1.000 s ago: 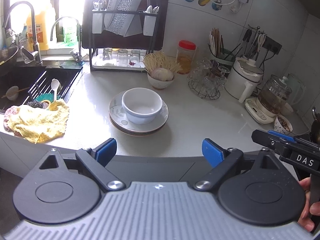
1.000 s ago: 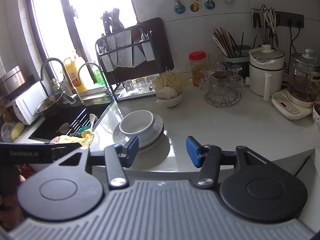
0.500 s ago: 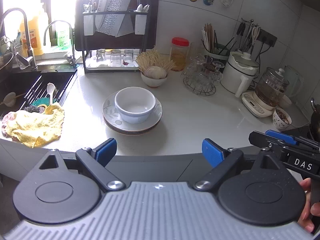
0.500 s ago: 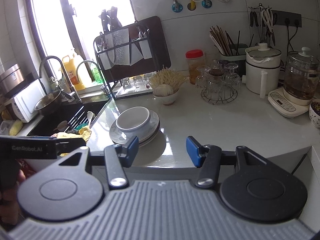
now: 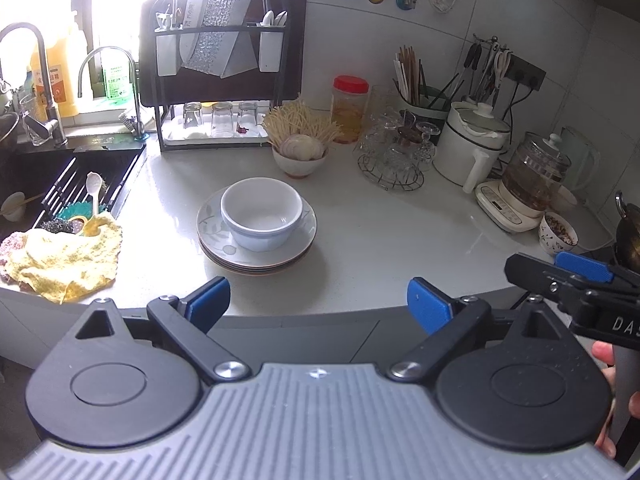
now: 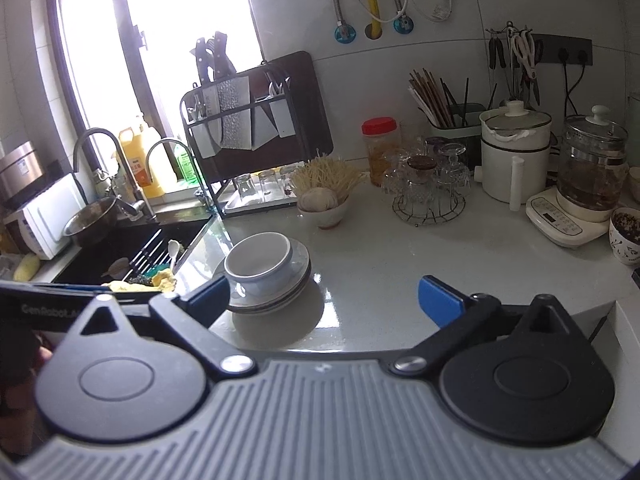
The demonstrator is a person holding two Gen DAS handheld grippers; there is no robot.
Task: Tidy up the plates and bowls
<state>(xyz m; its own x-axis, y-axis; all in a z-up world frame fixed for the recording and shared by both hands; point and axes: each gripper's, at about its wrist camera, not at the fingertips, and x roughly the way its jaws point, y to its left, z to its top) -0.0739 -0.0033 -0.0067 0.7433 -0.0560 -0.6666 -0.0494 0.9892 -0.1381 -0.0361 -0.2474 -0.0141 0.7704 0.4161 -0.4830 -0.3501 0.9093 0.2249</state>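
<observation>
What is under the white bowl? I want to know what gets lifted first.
The white bowl sits empty on a stack of plates on the counter. Several rims show at the stack's edge; the plate centres are covered by the bowl.

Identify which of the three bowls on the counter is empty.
The plain white bowl sitting on the stack of plates. The bowl by the rack holds an onion and dried strands; the patterned bowl near the kettle holds dark grains.

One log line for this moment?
left claw: open, empty | right claw: open, empty | white bowl: on plate stack | phase: approach
</observation>
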